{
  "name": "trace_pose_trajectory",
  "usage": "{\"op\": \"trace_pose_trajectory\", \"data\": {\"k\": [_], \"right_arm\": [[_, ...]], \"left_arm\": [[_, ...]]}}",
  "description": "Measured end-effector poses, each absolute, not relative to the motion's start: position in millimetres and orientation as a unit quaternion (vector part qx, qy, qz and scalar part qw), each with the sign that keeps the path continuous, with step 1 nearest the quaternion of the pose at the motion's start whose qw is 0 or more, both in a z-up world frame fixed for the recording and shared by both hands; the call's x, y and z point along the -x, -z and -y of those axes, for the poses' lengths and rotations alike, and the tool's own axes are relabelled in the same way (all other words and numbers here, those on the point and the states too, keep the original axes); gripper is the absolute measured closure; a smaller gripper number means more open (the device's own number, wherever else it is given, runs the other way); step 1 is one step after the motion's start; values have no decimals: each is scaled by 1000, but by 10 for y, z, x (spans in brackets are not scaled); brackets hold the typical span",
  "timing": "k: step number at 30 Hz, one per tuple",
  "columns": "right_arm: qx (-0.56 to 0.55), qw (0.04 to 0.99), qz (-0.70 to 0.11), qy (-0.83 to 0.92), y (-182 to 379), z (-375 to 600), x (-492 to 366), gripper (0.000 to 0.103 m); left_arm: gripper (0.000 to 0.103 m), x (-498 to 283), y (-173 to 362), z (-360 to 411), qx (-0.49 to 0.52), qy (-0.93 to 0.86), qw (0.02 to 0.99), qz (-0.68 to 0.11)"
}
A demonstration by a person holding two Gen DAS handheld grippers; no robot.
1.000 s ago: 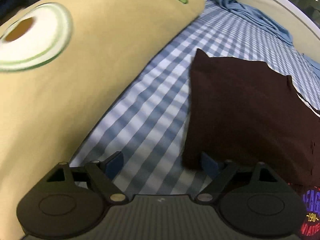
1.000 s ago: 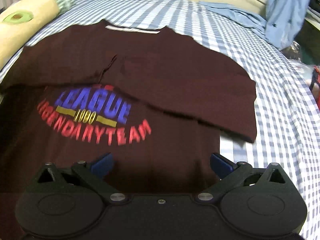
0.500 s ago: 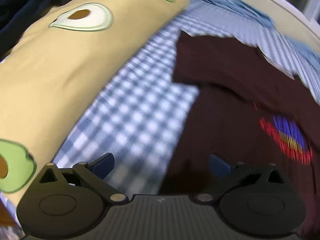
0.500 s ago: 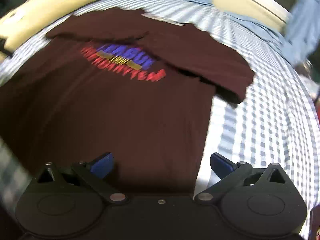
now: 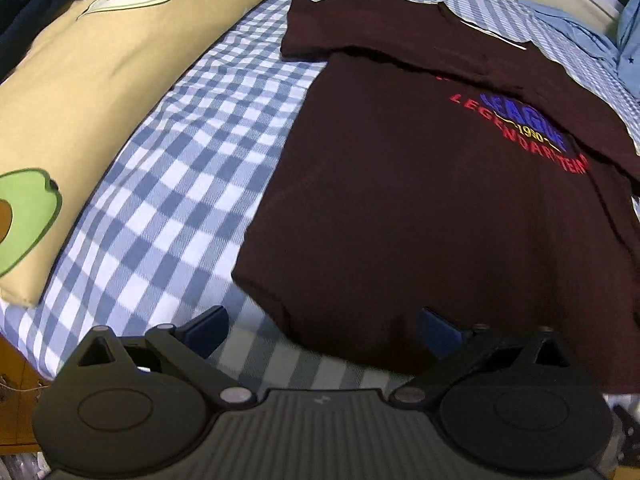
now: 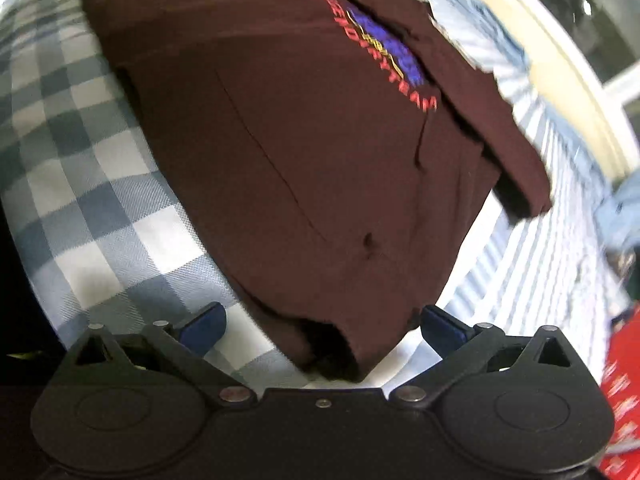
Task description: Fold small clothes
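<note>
A dark maroon T-shirt (image 5: 440, 184) with a red and blue chest print lies flat on the blue checked bed sheet (image 5: 180, 184), both sleeves folded in over the chest. My left gripper (image 5: 322, 326) is open and empty at the shirt's bottom left hem corner. In the right wrist view the same shirt (image 6: 304, 152) fills the middle. My right gripper (image 6: 322, 328) is open, its jaws standing either side of the shirt's bottom right hem corner.
A long beige pillow with avocado prints (image 5: 80, 80) lies along the left of the bed. Light blue clothes (image 5: 576, 28) are heaped at the bed's far end by the cream bed frame (image 6: 560, 64). A red object (image 6: 624, 380) sits at the right edge.
Both grippers have pulled back from the shirt's sleeves and chest to its bottom hem. Each now stands at a hem corner. Both stayed open.
</note>
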State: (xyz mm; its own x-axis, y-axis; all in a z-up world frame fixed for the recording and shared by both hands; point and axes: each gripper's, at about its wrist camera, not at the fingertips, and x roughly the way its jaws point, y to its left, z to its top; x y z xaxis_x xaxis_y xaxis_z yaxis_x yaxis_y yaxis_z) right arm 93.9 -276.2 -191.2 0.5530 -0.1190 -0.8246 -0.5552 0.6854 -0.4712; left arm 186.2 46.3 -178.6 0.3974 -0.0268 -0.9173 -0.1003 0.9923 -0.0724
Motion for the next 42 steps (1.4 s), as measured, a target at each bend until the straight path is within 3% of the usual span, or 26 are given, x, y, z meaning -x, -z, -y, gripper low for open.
{"op": "trace_pose_trajectory", "data": {"k": [10,13,15,16,17,19,20,23,26,34,37,39,42], "right_arm": [[533,767,-338,-116,2155,2590,-776,1],[552,757,-322,-138,2154,2616,-749,6],[549,752,-331,-156,2118,2610,-732,16],[536,753,-344,-165,2081,2621,-767,32],[522,755,-357,-173,2052,2626,-810,59],[496,764,-375,-174,1965,2629,-856,69],[477,772,-382,-175,1886,2636,-908,78],[405,802,-406,-167,1614,2634,-1085,87],[315,834,-423,-160,1223,2690,-1320,88],[209,871,-414,-165,538,2699,-1689,89],[200,879,-401,-166,424,2674,-1710,90],[196,887,-388,-158,357,2687,-1698,90],[176,899,-376,-143,289,2753,-1680,90]], "left_arm": [[1,-1620,1675,-348,50,19,854,-517],[1,-1552,1661,-248,24,46,867,-496],[1,-1503,1653,-146,-10,67,874,-481],[1,-1476,1648,-85,-31,77,877,-473],[1,-1451,1639,-31,-46,86,879,-467],[1,-1390,1616,90,-77,112,882,-452],[1,-1355,1604,141,-89,126,882,-445],[1,-1246,1587,328,-129,164,883,-421],[1,-1166,1637,559,-168,178,887,-391],[1,-1426,1889,959,-195,131,899,-369],[15,-1629,1951,888,-192,80,896,-393],[30,-1733,1933,741,-166,54,896,-408],[40,-1797,1927,467,-155,13,895,-419]]}}
